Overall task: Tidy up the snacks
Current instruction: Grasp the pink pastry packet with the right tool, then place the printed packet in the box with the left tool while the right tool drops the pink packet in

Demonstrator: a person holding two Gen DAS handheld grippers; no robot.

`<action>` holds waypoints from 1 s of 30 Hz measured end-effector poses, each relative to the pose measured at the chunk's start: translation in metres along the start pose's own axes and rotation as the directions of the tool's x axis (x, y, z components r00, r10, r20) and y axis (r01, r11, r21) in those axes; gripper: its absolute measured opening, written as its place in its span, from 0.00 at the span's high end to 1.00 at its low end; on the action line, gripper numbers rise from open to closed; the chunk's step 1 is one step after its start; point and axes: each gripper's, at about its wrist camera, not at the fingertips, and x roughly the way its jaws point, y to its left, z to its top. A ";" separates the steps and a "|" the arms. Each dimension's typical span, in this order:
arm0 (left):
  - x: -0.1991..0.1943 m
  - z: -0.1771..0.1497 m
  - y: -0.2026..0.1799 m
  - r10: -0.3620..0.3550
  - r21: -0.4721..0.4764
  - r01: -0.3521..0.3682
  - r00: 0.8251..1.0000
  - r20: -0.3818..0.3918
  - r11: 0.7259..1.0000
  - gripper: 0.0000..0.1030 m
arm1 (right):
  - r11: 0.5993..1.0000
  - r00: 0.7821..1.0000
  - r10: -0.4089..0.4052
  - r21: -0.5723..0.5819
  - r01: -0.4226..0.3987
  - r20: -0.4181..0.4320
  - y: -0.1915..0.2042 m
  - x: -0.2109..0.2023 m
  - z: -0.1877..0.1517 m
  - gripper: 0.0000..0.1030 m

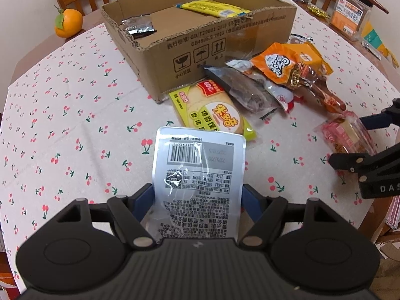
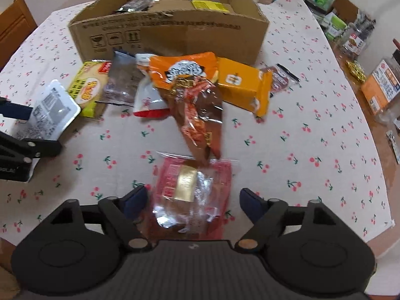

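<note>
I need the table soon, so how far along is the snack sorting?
Early on. Two packets already lie in the box: a black packet and a yellow packet. The left gripper holds a white tray pack. The right gripper is open around a red pack on the table. A pile of about six snacks in front of the box is left.
</note>
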 end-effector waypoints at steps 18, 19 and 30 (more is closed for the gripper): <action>-0.025 0.005 0.004 -0.034 -0.018 0.034 0.999 -0.008 0.999 0.28 | 0.995 0.994 0.104 0.010 -0.103 -0.027 -0.016 -0.028 0.007 0.40; -0.028 0.006 0.003 -0.035 -0.019 0.035 0.999 -0.009 0.999 0.28 | 0.994 0.994 0.106 0.002 -0.106 -0.026 -0.017 -0.031 0.008 0.40; -0.063 0.018 -0.007 -0.053 -0.046 0.053 0.999 0.005 0.998 0.28 | 0.987 0.990 0.140 -0.083 -0.137 0.032 -0.031 -0.062 0.026 0.40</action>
